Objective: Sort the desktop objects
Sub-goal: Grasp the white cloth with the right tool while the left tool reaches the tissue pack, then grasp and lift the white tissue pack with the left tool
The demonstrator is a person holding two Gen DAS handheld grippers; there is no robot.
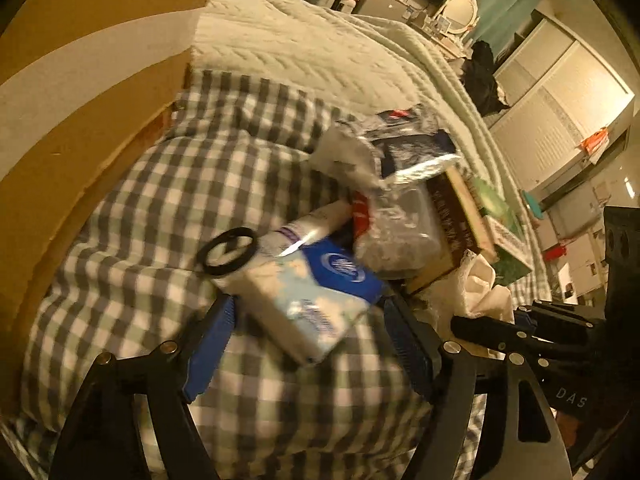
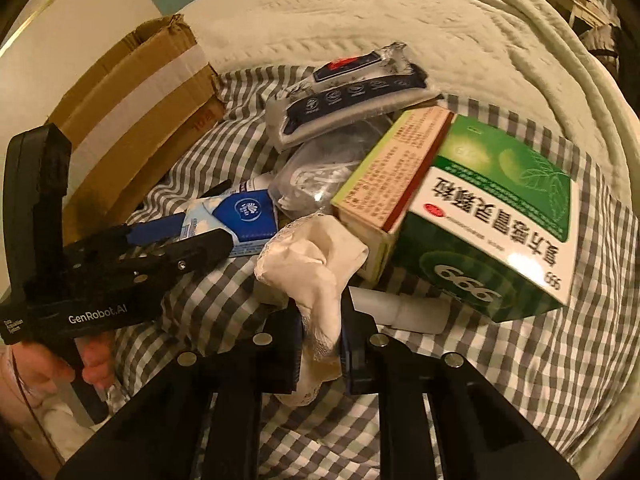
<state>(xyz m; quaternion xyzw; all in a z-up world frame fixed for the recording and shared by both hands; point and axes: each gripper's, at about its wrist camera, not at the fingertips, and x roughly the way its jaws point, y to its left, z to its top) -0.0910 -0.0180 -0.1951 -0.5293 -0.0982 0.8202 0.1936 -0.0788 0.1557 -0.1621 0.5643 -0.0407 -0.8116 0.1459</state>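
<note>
Right wrist view: right gripper (image 2: 320,344) is pinching a crumpled white cloth (image 2: 308,264), its jaws closed on the cloth's lower fold; the bulk is bunching up just ahead of the fingertips, presumably gripped low so the loose fabric lifts as one piece. Ahead and to the right of it, a green box (image 2: 492,216) is leaning on a tan carton (image 2: 384,184); a white tube (image 2: 404,308) is lying just right of the fingers. Farther ahead, a clear bag (image 2: 320,176) and a dark foil pack (image 2: 352,88) are piling up. Left gripper (image 2: 224,220) is reaching in from the left. Left wrist view: left gripper (image 1: 308,332) is standing wide open around a blue tissue pack (image 1: 316,292), the pads apart from its sides, apparently lining up a grasp across its width. A black ring (image 1: 228,250) is resting just ahead-left of the fingertips. A cardboard box (image 1: 80,100), likely the sorting bin, is standing far left. Everything is sitting on a checked sheet (image 1: 168,184).
</note>
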